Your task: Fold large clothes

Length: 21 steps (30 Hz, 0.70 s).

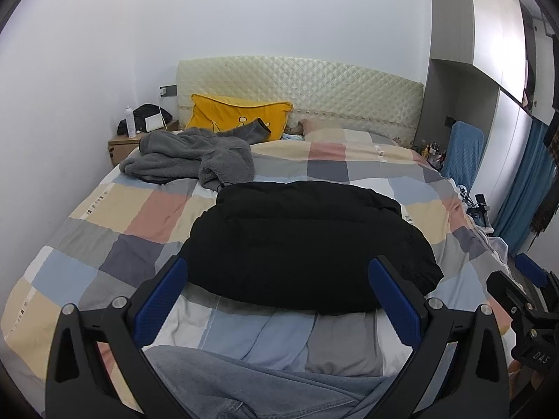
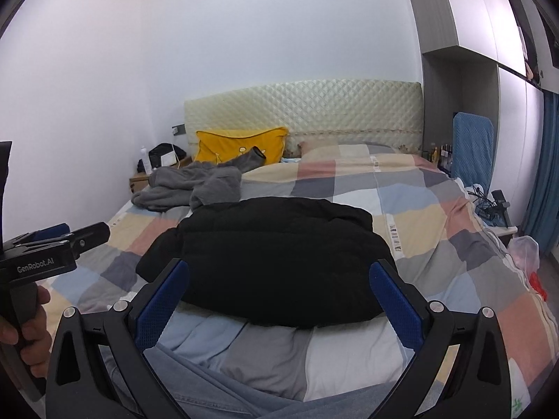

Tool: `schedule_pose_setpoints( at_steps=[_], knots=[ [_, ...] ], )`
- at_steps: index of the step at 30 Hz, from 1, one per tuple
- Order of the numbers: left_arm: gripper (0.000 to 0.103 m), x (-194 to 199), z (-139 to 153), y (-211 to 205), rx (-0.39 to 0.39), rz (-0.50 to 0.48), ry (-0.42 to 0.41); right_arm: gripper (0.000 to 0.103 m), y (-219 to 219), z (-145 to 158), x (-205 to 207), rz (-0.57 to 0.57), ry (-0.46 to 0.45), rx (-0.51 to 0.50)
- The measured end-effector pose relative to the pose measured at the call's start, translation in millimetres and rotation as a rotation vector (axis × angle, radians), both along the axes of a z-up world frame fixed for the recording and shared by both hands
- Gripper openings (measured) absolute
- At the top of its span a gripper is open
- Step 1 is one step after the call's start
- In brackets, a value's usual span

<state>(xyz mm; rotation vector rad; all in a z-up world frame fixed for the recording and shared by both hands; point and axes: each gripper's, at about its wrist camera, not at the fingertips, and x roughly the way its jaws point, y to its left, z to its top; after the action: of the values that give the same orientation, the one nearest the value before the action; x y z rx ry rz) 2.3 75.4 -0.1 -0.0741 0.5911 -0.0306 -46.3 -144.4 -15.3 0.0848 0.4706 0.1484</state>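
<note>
At the far left a small nightstand (image 1: 120, 146) stands against the wall, with a white bottle (image 1: 130, 122) and a dark bag (image 1: 150, 113) on top. Just beside it, on the bed (image 1: 63, 279), a grey fleece garment (image 1: 188, 157) lies crumpled in front of a yellow pillow (image 1: 241, 117) that leans on the quilted headboard (image 1: 314, 87).

The left claw (image 1: 277, 296) is held low at the foot of the bed, its blue pads spread wide with nothing between them. The black jacket (image 1: 307, 244) lies in a puffy heap on the checked quilt, ahead of this claw and centred between its fingers, apart from them. Denim-clad legs (image 1: 251, 387) show beneath.

The right claw (image 2: 279, 296) is likewise spread wide and empty, with the jacket ahead of it, slightly to its left, not touching. In its view a hand (image 2: 33, 335) grips the left claw's handle at the left edge.

At the far right stand a blue towel-covered rack (image 2: 471, 146) and blue curtains (image 2: 545, 181).
</note>
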Motion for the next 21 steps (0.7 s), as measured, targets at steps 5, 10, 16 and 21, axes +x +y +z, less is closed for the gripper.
schedule_pose_setpoints(
  at_steps=[5,10,16,21],
  knots=[
    [0.103,3.9,-1.8,-0.3,0.006,0.000,0.011,0.103,-2.1,1.3,2.5,-0.013,-0.007,0.008],
    [0.103,4.0,-2.1,-4.5,0.023,0.009,0.004,0.103,2.7,4.3,4.7,0.004,-0.017,0.004],
    [0.103,4.4,-4.7,-5.5,0.027,0.002,0.013,0.103,0.3,1.8,5.7,-0.005,-0.006,0.004],
    [0.103,3.2,-4.1,-6.0,0.042,0.019,0.011,0.103,1.8,3.3,4.9,-0.018,-0.002,0.000]
  ],
)
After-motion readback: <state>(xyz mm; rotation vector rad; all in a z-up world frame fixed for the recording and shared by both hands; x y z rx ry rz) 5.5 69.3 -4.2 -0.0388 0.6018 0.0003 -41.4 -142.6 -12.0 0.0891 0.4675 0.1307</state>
